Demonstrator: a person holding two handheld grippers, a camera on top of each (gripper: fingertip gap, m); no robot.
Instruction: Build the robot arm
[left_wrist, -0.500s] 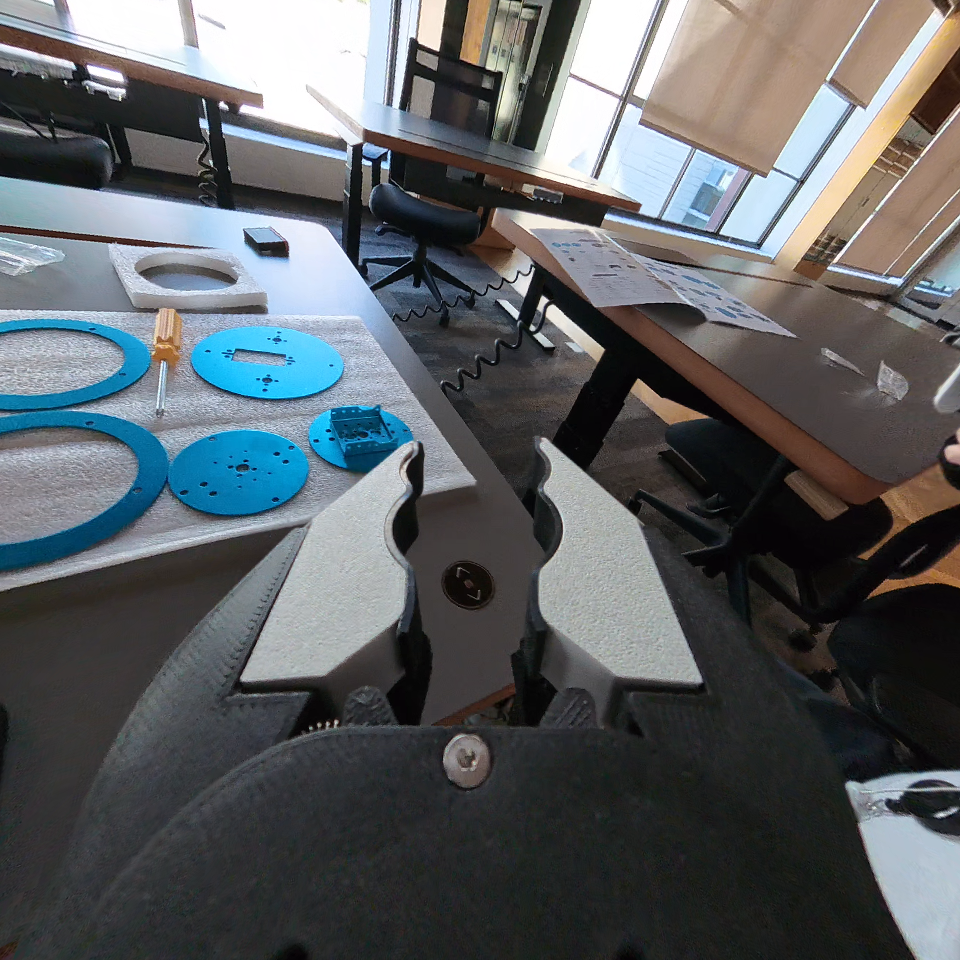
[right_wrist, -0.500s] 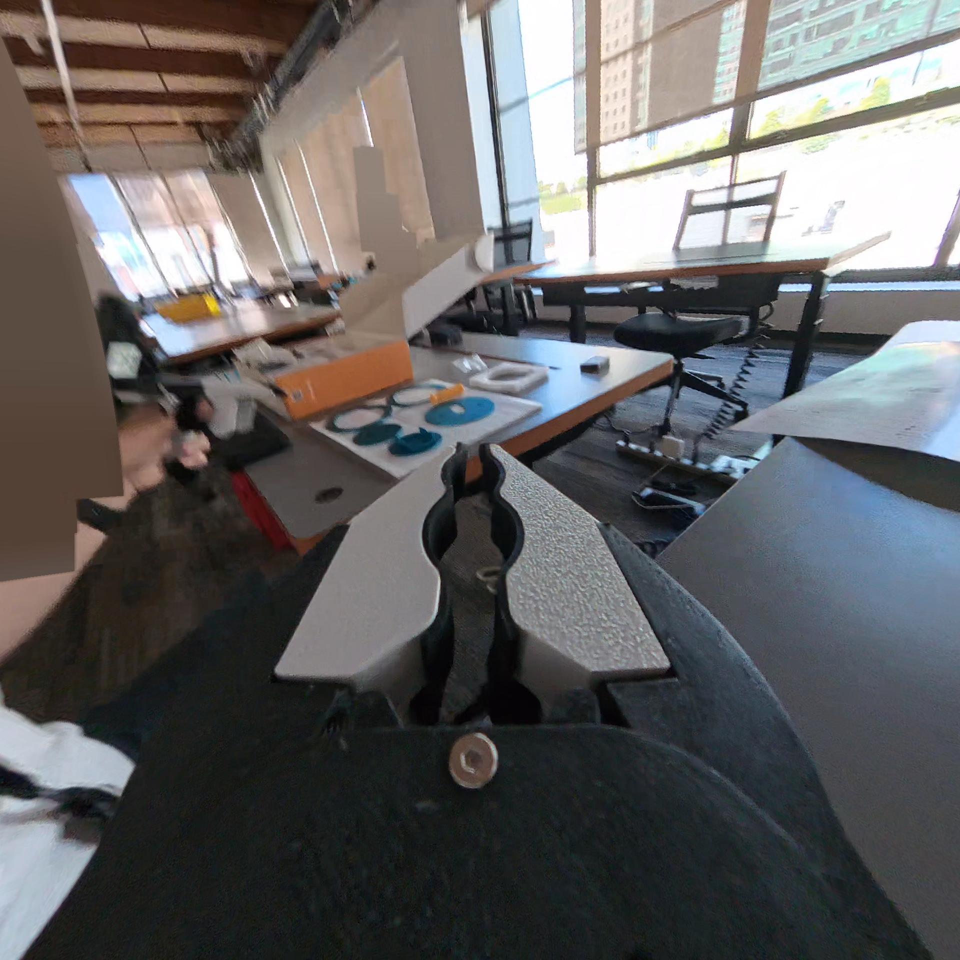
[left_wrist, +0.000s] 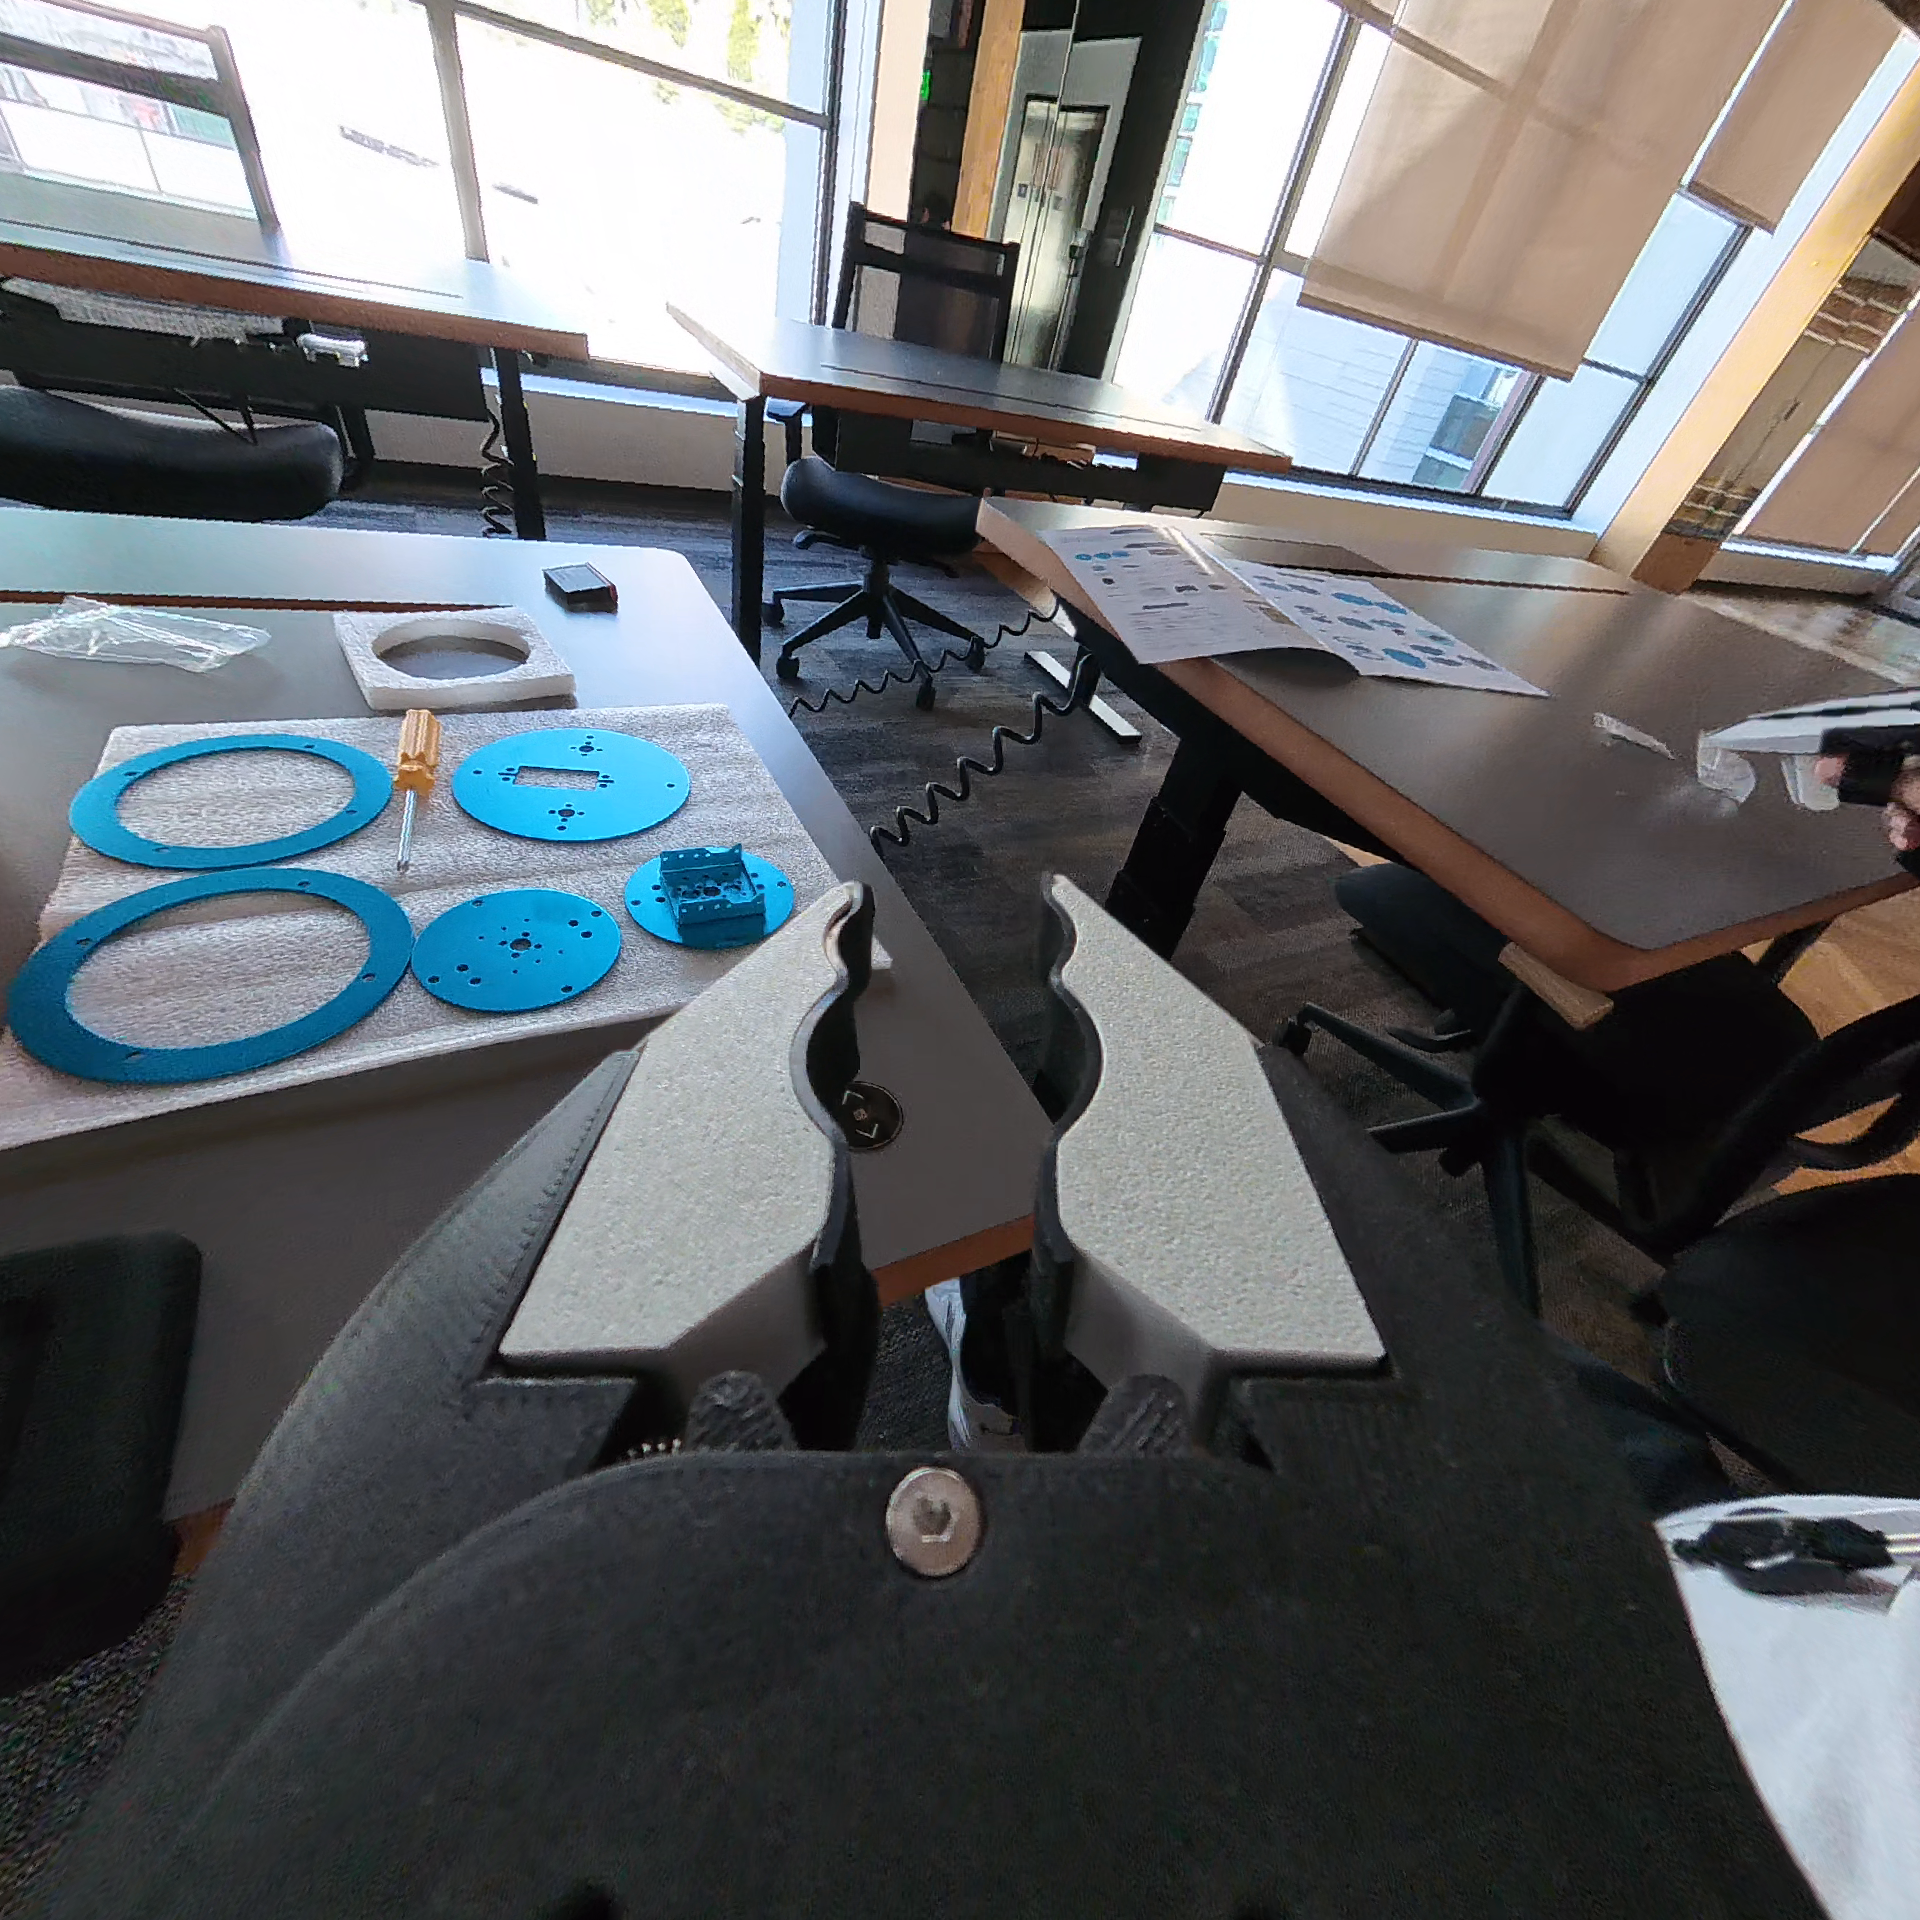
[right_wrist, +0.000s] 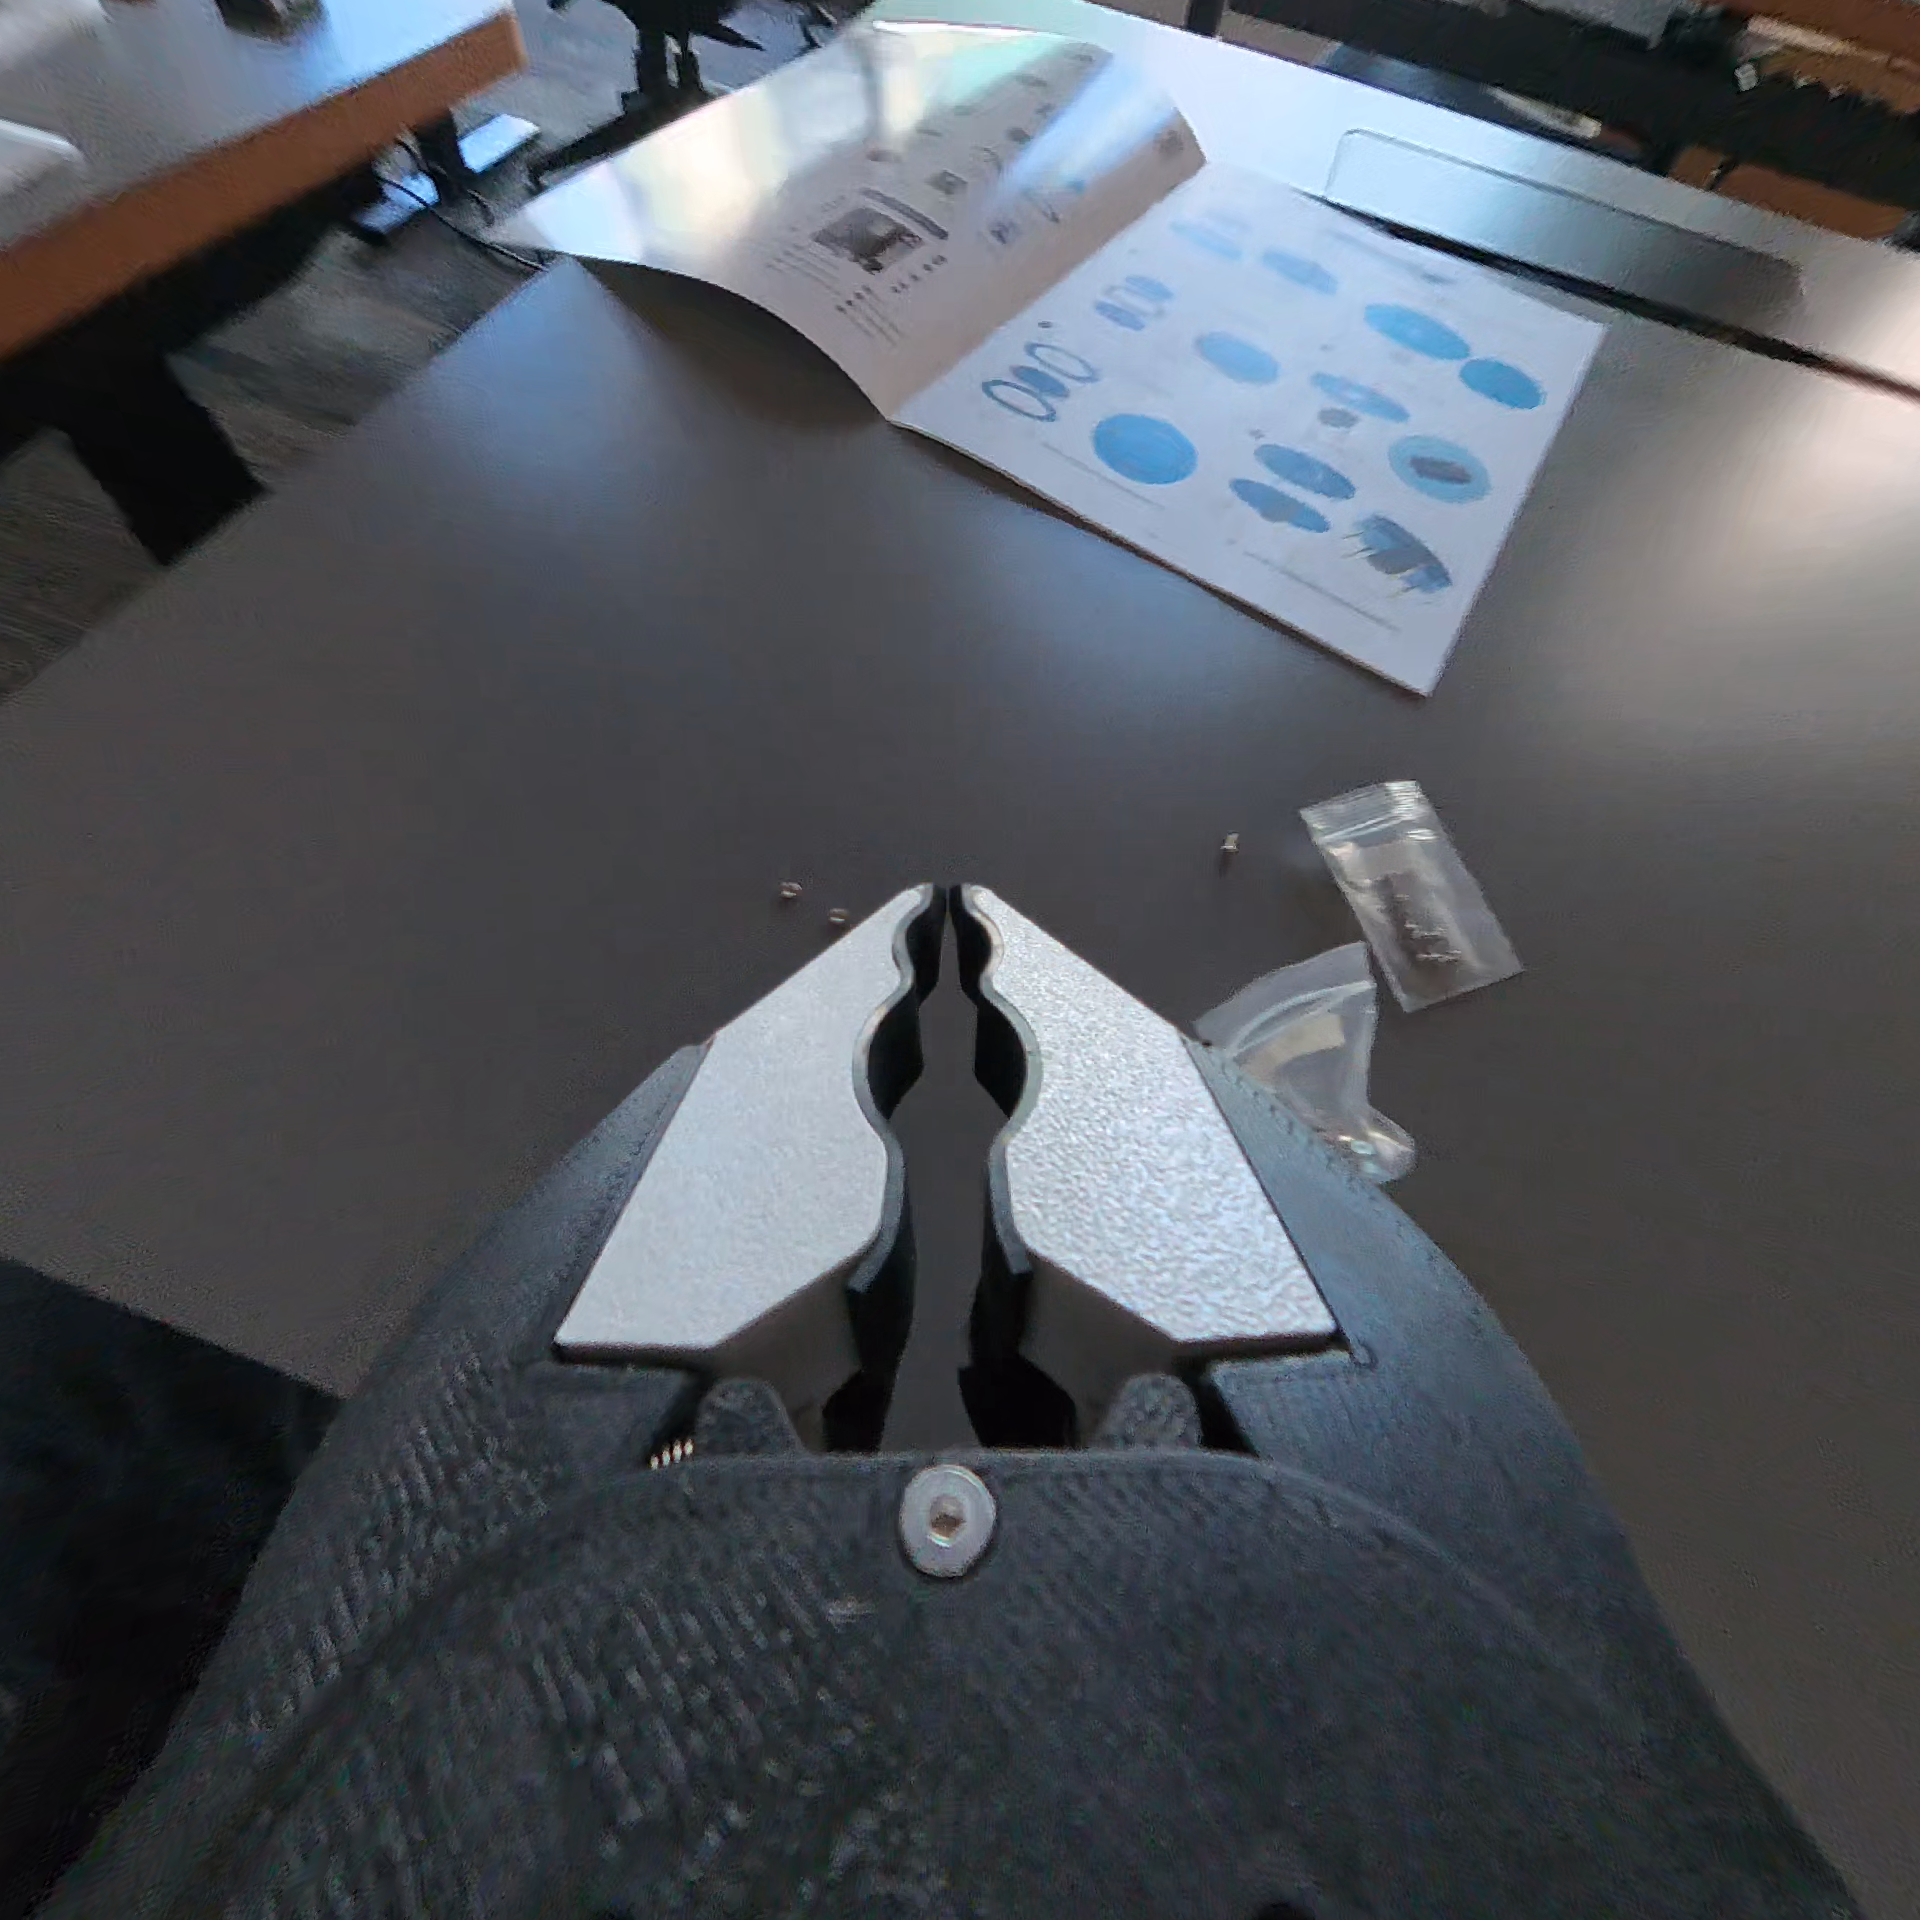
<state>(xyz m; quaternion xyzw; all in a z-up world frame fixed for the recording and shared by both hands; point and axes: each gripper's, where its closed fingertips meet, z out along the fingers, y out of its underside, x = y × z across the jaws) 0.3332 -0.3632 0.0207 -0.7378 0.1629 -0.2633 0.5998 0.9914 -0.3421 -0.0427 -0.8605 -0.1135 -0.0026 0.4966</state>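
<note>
Right tongs (right_wrist: 951, 891) clenched empty over dark tabletop (right_wrist: 520, 675), loose screws (right_wrist: 812, 902) just beside tips, parts bag (right_wrist: 1408, 894) near. Left tongs (left_wrist: 951, 914) released, empty. Risk: tips might scatter screws.

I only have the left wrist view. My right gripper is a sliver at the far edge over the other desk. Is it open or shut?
Observer: Shut. The right gripper has its tips together with nothing between them.
Operator: What lies nearest to it?
Observer: Two tiny loose screws on the dark desk, just left of the tips.
Operator: Anything on its other side?
Observer: A small clear zip bag holding dark parts, and a crumpled clear bag beside the right finger.
</note>
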